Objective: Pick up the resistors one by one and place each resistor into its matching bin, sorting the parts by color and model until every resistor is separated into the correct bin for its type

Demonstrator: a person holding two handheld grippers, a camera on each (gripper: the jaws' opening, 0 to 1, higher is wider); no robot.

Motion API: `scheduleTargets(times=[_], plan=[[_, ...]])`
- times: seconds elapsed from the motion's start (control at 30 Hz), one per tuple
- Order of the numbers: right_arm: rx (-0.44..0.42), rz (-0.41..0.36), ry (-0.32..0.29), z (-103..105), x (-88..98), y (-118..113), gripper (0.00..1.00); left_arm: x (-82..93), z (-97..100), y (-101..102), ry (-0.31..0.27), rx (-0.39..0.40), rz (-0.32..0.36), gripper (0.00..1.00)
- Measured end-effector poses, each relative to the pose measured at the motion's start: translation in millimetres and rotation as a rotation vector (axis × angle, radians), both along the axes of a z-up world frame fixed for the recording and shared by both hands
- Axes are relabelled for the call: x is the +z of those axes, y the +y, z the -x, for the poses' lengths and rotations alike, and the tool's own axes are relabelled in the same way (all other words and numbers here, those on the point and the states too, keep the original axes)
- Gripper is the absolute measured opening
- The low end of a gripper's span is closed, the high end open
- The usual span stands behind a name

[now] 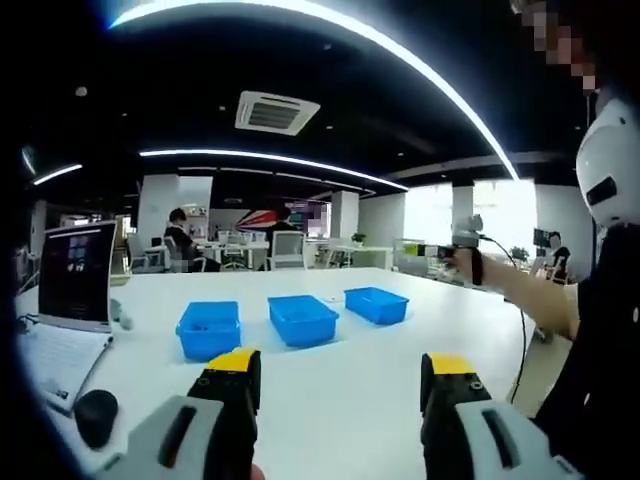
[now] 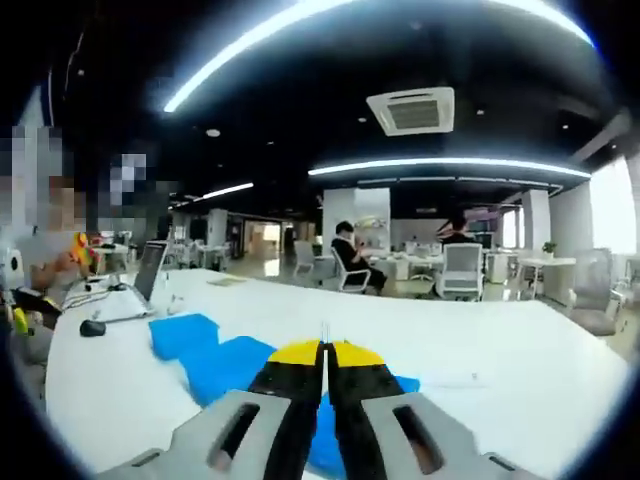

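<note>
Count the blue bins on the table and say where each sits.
3, in a row on the white table: left bin, middle bin, right bin, farthest from the laptop.

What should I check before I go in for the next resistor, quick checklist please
1. Left gripper open: ok, jaws stand wide apart, nothing between them.
2. Right gripper free: cannot tell, jaws are together and a thin wire-like thing pokes up at the tips.
3. Three blue bins on the white table: ok, in a row, apart from each other.
4. Loose resistors to pick: cannot tell, too small to make out.
5. Laptop and mouse away from the bins: ok.
</note>
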State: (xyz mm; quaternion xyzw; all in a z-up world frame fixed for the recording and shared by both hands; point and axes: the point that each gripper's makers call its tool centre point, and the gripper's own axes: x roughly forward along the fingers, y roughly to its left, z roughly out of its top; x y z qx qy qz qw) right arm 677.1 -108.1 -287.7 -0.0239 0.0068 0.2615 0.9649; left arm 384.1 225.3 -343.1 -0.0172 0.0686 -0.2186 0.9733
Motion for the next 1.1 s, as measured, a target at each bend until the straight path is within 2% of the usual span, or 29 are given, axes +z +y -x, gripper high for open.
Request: scheduleTargets(times=[0.1,0.2,0.47,0.57,0.73,0.83,1.0,1.1], plan=[[-0.016,0.025,0.02,-23.0,-9.9,-0.2,0.05,1.4,0.3,2.6,-0.003,0.011,0.001,0.66],[-0.028,0.058,0.032,-34.9,-18.3,0.4,0.05,3.6,1.5,3.8,-0.007,0.016,0.001,0.66],[-0.014,0.075,0.075,-35.4,-33.1,4.7,0.06,4.9,4.5,4.6,-0.01,0.03,-0.001,0.66],[-0.003,0.083,0.079,-29.8,-34.5,6.5,0.17,3.8,5.1,2.8,-0.007,0.027,-0.001,0.66],[0.028,0.096,0.06,-11.1,-25.2,10.4,0.3,5.2,6.0,0.9,-0.011,0.021,-0.001,0.66],[0.052,0.079,0.039,10.8,-13.7,10.1,0.32,6.3,5.9,-0.2,-0.016,0.017,-0.001,0.66],[0.093,0.062,-0.013,63.8,1.7,8.7,0.36,5.7,3.1,-2.3,-0.02,0.007,-0.001,0.66],[0.128,0.08,-0.052,99.9,6.8,2.3,0.39,5.1,0.8,-2.2,-0.021,0.005,0.0,0.66]])
